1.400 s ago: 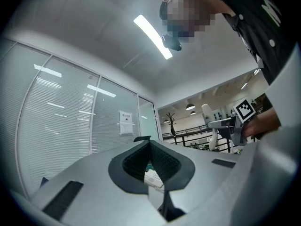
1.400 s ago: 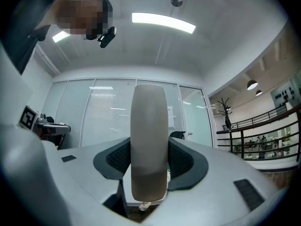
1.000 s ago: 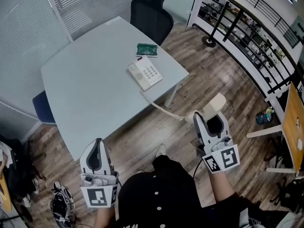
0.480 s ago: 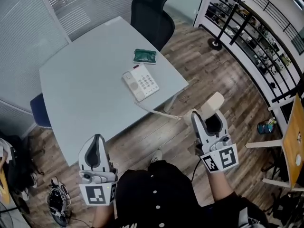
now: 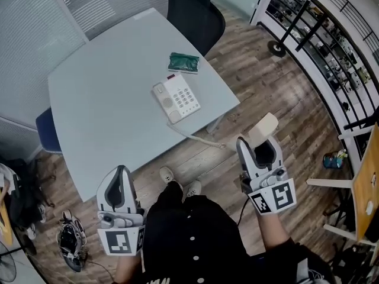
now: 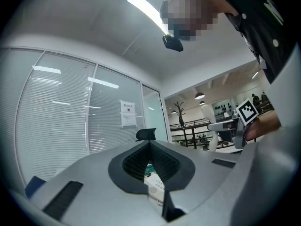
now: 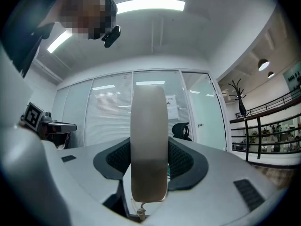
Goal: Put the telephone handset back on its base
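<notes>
Head view, handset (image 5: 263,126) in right hand-held gripper (image 5: 259,143), base (image 5: 176,99) on table (image 5: 100,105)

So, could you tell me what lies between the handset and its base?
Only the coiled cord, running over the table edge and floor; the head view shows it.

Right gripper (image 5: 259,142) holds handset (image 5: 263,126) beside table (image 5: 100,99)
</notes>
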### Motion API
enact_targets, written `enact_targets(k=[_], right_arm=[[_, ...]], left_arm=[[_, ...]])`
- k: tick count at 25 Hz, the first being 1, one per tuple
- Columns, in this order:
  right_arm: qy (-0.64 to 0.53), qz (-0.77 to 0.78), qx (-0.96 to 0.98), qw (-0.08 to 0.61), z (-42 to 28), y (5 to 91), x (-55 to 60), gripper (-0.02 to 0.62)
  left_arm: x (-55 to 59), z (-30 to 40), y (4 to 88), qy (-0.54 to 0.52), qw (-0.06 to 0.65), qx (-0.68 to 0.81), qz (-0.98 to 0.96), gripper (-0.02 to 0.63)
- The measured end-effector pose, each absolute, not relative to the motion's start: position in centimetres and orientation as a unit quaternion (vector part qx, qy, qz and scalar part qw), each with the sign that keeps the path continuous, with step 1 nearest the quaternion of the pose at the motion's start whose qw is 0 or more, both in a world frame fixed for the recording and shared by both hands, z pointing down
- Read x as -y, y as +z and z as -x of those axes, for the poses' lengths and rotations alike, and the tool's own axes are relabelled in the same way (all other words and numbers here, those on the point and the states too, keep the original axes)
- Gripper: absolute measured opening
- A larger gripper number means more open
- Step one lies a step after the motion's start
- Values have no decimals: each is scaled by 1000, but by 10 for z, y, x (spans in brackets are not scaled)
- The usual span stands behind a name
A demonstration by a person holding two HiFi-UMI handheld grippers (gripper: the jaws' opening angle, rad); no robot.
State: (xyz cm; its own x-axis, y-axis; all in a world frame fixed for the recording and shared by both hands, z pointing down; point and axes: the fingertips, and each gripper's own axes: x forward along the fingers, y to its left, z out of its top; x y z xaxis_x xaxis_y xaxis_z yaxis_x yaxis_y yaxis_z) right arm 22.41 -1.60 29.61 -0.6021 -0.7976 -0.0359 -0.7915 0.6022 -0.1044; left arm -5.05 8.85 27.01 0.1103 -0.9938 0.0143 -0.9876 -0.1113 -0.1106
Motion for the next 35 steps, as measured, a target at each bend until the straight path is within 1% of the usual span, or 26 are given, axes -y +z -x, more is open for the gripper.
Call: enact_targets(k=[4,9,17,21,23,31,35], right_arm=[[-33,446,-894,36,-220,295,29,227],[-21,449,-892,38,-211,284,48,229],[-2,456,-889,46,-186,269,82,229],[6,458,-888,51,-174,262,99,229],[9,459,-887,51,-167,261,107,228],[-3,460,-888,30,-132,267,129,229],[-18,453,-891,13,-117,279,137,229]], left_arm=[[-73,57,274,-38,33,-664,746,15],[-46,64,266,-23,44,-656,753,15],[-6,93,256,-2,60,-650,758,15],[10,106,246,13,80,-647,758,15],[17,115,247,14,75,-650,756,15],[31,146,248,25,84,-649,755,15],[34,154,259,16,71,-646,760,15]])
